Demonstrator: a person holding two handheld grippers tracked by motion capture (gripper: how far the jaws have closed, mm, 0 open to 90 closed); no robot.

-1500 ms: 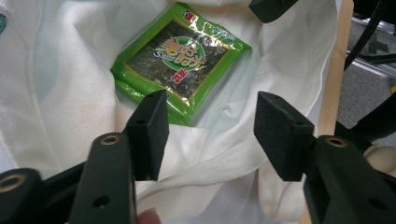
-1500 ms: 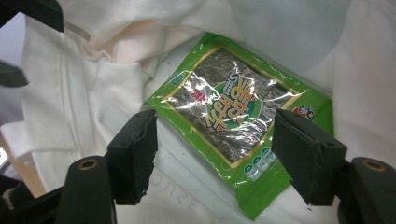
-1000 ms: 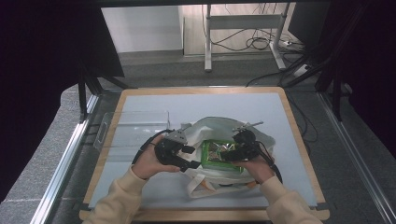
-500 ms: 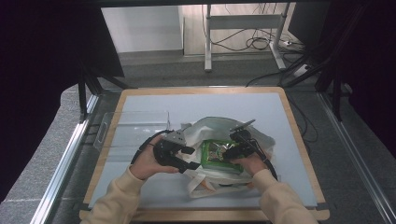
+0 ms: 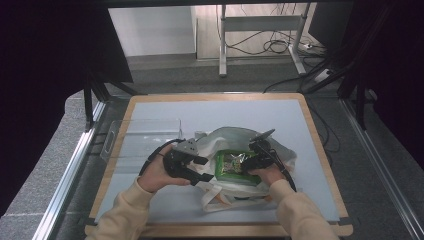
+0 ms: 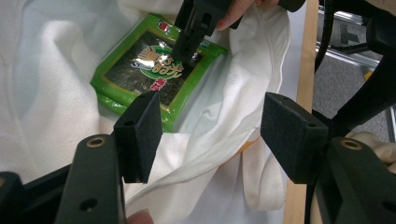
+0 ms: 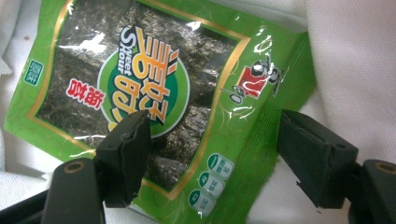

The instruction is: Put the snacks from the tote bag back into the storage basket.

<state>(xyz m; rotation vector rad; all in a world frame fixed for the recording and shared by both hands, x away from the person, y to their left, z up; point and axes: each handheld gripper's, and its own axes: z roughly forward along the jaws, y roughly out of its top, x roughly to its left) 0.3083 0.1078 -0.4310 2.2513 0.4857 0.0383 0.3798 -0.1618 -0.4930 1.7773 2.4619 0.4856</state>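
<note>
Seaweed snack packet: lies flat in mouth of white cloth bag, centre of high view.
Right gripper: jaws just been opening, now apart, packet's edge between them, pads not pressing.
Left gripper: jaws apart over bag's rim, lower centre of its view; grip on cloth unclear.
Advice: draw right gripper straight back, avoid dragging packet; hold bag's mouth open.
</note>
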